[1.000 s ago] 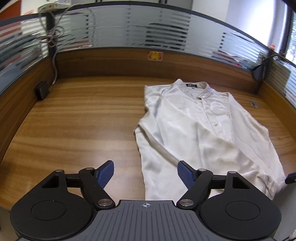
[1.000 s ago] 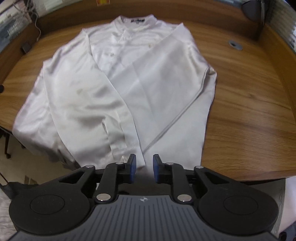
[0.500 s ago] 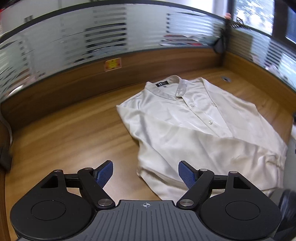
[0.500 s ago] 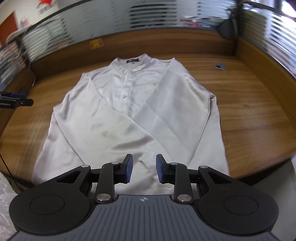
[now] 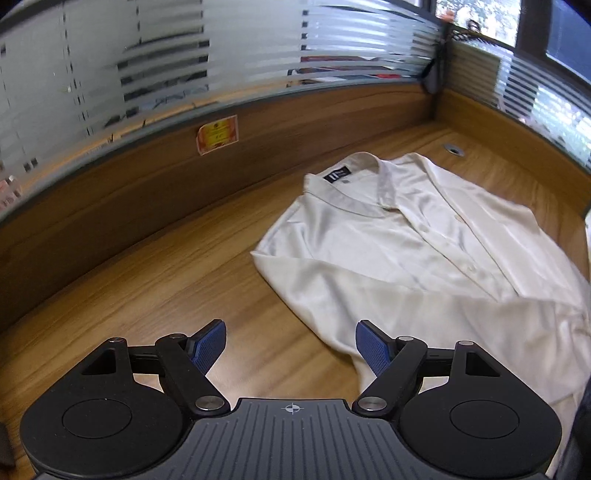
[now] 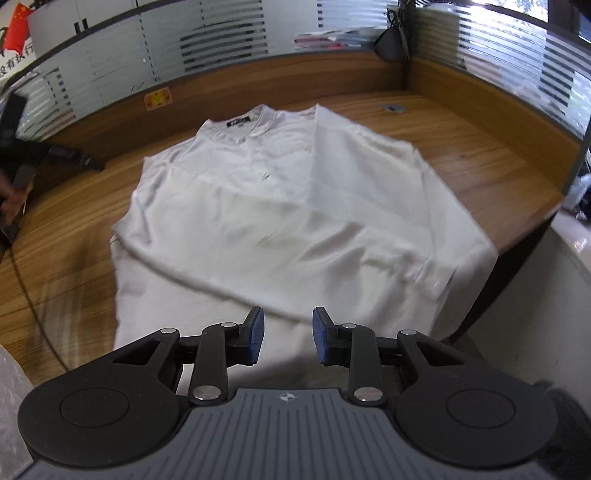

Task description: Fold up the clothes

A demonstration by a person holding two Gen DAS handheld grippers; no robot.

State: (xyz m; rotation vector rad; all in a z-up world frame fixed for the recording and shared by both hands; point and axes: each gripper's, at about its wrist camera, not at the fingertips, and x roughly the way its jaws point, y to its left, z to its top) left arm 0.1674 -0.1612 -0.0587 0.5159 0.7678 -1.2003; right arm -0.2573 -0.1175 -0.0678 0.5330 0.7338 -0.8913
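My left gripper (image 5: 290,347) jaws wide apart, empty, over bare wooden surface (image 5: 147,280). Right gripper (image 6: 287,336) jaws partly apart, empty, above the white shirt (image 6: 295,206) hem.

I stand at a curved wooden desk (image 5: 155,280) with a low wood back panel (image 5: 295,133). An orange sticker (image 5: 218,134) is stuck on that panel. Above it runs a glass partition with frosted stripes (image 5: 258,48), and papers show blurred behind it. A round cable grommet (image 5: 454,149) sits in the far corner of the desktop. Daylight comes through a window (image 5: 476,18) at the upper right.
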